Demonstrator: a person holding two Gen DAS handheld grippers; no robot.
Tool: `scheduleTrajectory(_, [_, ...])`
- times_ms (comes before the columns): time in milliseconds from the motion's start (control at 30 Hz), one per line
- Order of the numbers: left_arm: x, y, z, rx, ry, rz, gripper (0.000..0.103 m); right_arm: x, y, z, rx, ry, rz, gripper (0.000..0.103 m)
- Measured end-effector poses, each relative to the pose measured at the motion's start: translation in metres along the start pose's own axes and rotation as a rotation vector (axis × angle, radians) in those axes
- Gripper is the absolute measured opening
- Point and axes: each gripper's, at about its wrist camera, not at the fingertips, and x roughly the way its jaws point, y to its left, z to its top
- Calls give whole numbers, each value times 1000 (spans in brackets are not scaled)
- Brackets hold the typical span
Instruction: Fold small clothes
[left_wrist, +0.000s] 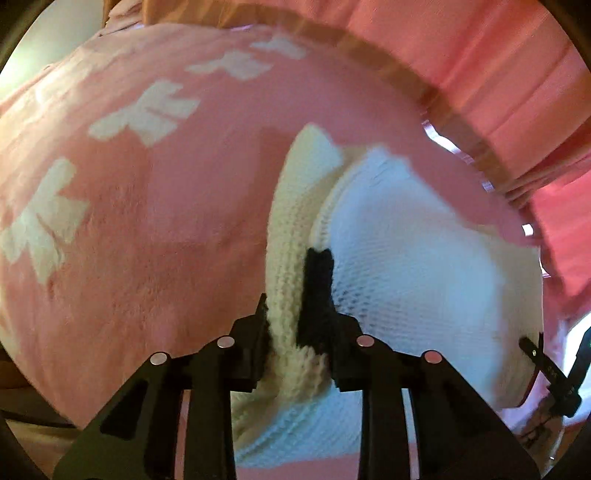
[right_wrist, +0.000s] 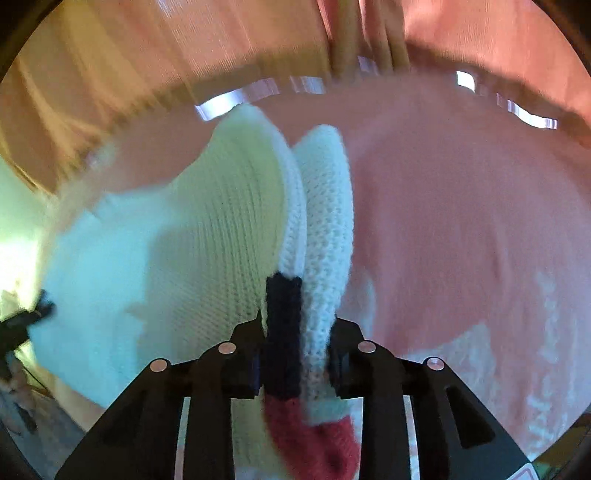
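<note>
I have both tongs clamped on the white knit garment (left_wrist: 406, 258): left tongs (left_wrist: 295, 332) pinch one bunched edge, right tongs (right_wrist: 295, 339) the opposite edge with its navy and red trim. It stretches between them over the pink blanket (left_wrist: 147, 240), its edges running toward twelve o'clock, both hands equally near.

left hand-held gripper (left_wrist: 295, 317) apparently pinches white knit garment (left_wrist: 406, 266).
</note>
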Motion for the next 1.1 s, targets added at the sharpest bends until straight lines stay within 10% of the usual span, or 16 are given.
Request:
scheduleTrajectory(167, [-19,-1,10,-23,-96,11,35,-52,29,-1,-64,-238,-30,32])
scheduleTrajectory(267, [-25,-7,16,-12,-143,50,45,-71,72,-2,-183,-303,97,21])
scheduleTrajectory(367, [-16,-11,22,-31,-123,43,45,-58,121,-3,-314,-277,197,0])
scheduleTrajectory(700, [8,-17,25,-43,-103,105,48,52,172,0,-413,-56,193,0])
scheduleTrajectory(1100, [15,-28,29,-50,-112,165,52,50,181,1,-377,-63,221,0])
